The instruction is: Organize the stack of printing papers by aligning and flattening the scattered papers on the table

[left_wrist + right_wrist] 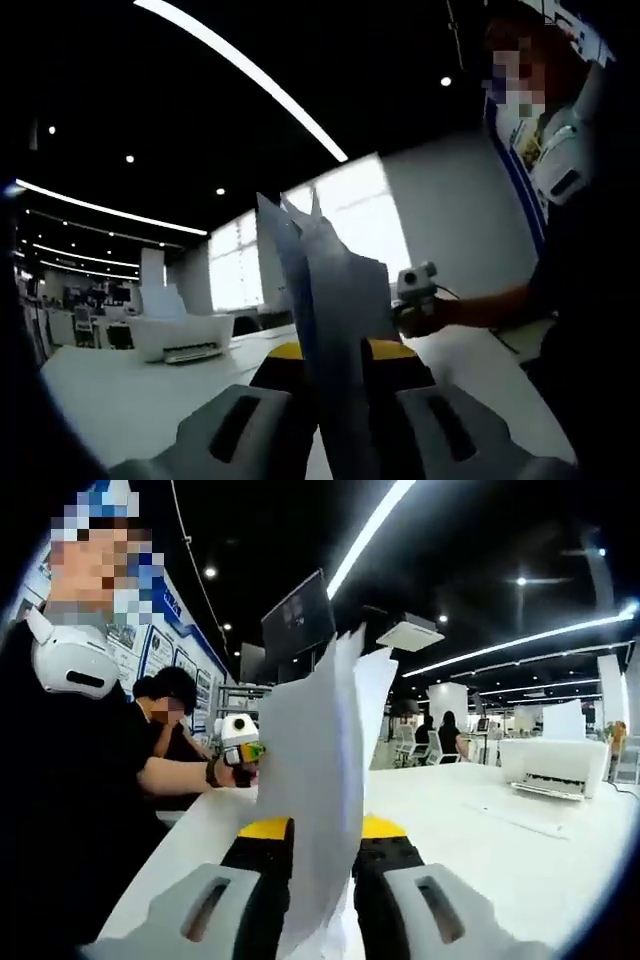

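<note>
Paper stack [335, 300] [320, 770] standing upright on edge, lifted above the white table [130, 395] [480, 830], sheet tops fanning unevenly. Left gripper [335, 400] clamping the stack between its yellow-tipped jaws; right gripper [318, 880] gripping the opposite side likewise. White printer [180, 335] [555, 765] sitting on the table farther back. Person's hand [425, 315] [235, 772] holding each opposing gripper.

The papers [320, 780] are plain white, turning bluish grey in shadow in the left gripper view [335, 330]. Each claw [322, 880] is black with yellow tips and pale grey side plates [330, 400]. The table [520, 870] is white, as is the printer [555, 765] at right. The ceiling is black, crossed by white light strips.
</note>
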Available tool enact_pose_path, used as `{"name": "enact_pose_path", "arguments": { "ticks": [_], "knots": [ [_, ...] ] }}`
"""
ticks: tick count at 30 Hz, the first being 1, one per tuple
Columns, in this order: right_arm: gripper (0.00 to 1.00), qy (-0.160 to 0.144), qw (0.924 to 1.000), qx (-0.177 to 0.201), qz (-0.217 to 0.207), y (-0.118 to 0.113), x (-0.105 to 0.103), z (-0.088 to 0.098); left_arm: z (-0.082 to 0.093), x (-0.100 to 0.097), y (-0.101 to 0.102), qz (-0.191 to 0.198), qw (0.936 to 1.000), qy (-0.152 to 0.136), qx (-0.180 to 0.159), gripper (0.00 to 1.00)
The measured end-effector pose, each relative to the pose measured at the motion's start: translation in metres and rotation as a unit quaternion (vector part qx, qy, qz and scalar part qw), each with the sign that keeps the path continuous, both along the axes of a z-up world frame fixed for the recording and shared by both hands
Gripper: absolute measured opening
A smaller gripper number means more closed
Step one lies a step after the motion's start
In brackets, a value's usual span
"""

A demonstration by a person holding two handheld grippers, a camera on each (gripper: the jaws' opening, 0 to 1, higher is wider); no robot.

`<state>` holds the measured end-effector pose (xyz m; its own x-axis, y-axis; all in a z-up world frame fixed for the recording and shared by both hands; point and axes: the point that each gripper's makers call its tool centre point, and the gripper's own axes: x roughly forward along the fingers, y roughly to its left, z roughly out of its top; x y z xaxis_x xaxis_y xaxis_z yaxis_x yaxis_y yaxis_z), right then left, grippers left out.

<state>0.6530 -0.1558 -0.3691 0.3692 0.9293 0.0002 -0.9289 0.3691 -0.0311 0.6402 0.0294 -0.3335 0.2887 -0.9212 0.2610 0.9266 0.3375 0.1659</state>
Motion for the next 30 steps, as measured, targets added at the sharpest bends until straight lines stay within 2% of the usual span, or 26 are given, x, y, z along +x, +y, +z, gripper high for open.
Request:
{"name": "enact_pose_path", "arguments": {
  "ticks": [3,7,11,16,18,19,20,22,24,30],
  "knots": [
    [0.23,0.011,0.9999,0.000,0.009,0.004,-0.002,0.004,0.010,-0.006,-0.005,-0.010,0.9999,-0.012,0.001,0.21],
    [0.21,0.009,0.9999,-0.002,0.013,0.012,-0.007,0.009,0.015,-0.004,-0.015,-0.016,0.9997,-0.015,0.008,0.22],
    [0.00,-0.019,0.9998,-0.008,0.009,0.015,-0.007,0.018,0.018,0.000,-0.023,-0.007,0.9997,-0.021,0.010,0.19],
    [0.00,-0.040,0.9992,-0.003,0.002,0.016,-0.010,0.028,0.033,0.008,-0.029,0.008,0.9989,-0.044,0.008,0.18],
    [0.09,-0.037,0.9993,-0.002,0.005,0.016,-0.012,0.026,0.029,0.009,-0.031,0.001,0.9994,-0.034,0.010,0.20],
    [0.13,-0.028,0.9996,-0.003,0.008,0.017,-0.014,0.022,0.025,0.008,-0.034,-0.007,0.9998,-0.017,0.008,0.21],
    [0.17,-0.016,0.9998,-0.011,0.010,0.017,-0.015,0.016,0.021,0.009,-0.035,-0.008,0.9998,-0.011,0.012,0.23],
    [0.17,0.001,0.9993,-0.033,0.016,0.019,-0.016,0.003,0.012,0.011,-0.040,-0.007,0.9997,-0.004,0.022,0.24],
    [0.17,0.000,0.9990,-0.040,0.018,0.024,-0.017,-0.001,0.009,0.011,-0.043,-0.006,0.9996,-0.006,0.027,0.24],
    [0.17,0.005,0.9993,-0.028,0.025,0.028,-0.017,0.004,0.017,0.008,-0.053,-0.020,0.9995,-0.006,0.023,0.24]
  ]
}}
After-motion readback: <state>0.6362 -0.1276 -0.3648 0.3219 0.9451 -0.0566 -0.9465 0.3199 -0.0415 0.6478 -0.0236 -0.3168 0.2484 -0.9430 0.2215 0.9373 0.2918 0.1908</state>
